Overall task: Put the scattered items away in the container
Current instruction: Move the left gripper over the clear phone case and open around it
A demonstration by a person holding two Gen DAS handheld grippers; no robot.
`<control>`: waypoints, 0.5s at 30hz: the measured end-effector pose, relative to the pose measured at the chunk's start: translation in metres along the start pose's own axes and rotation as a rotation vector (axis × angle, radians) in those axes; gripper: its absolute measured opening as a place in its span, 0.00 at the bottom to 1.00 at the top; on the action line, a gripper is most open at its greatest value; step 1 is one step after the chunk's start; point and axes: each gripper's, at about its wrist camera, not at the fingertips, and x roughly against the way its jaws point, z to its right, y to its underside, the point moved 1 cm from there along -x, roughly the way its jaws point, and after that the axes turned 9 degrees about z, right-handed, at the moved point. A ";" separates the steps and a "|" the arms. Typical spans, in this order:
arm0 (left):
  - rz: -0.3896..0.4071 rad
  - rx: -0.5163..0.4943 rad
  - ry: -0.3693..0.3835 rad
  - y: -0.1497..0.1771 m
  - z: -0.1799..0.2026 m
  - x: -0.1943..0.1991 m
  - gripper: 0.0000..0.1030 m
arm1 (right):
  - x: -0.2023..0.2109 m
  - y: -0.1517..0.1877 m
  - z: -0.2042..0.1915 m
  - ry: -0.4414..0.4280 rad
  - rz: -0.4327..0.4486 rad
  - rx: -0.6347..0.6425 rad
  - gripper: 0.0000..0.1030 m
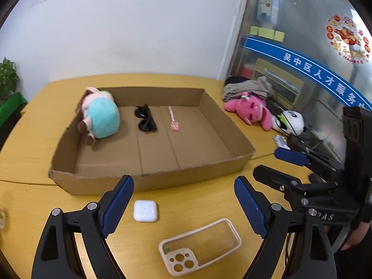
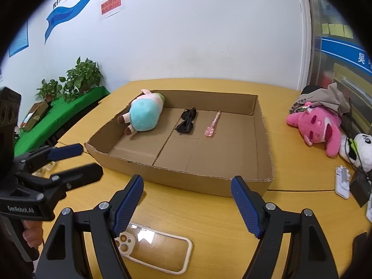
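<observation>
1. Both grippers' fingers stand spread, gripping nothing: the left gripper [image 1: 183, 200] hangs over the white earbud case [image 1: 145, 210], the right gripper [image 2: 187, 201] over bare table [image 2: 209, 220].
2. One clear phone case [image 1: 200, 246] lies at 6 o'clock from the cardboard tray [image 1: 148, 183], just outside its near wall.
3. Inside the tray, counted: one blue plush [image 1: 102, 118] at 10 o'clock, one pair of sunglasses [image 1: 145, 121], one pink pen [image 1: 173, 118].
4. At 3 o'clock, off the tray: one pink plush [image 2: 318, 125], one panda plush [image 2: 358, 148], one grey cloth [image 2: 325, 97].
</observation>
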 end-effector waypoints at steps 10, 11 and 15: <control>-0.217 0.054 0.100 0.074 -0.028 -0.018 0.89 | -0.027 0.089 0.015 -0.146 -0.249 0.025 0.75; -0.244 0.076 0.107 0.082 -0.031 -0.022 0.89 | -0.032 0.099 0.016 -0.137 -0.278 0.019 0.75; -0.292 0.096 0.128 0.099 -0.031 -0.032 0.88 | -0.041 0.118 0.012 -0.160 -0.313 0.000 0.75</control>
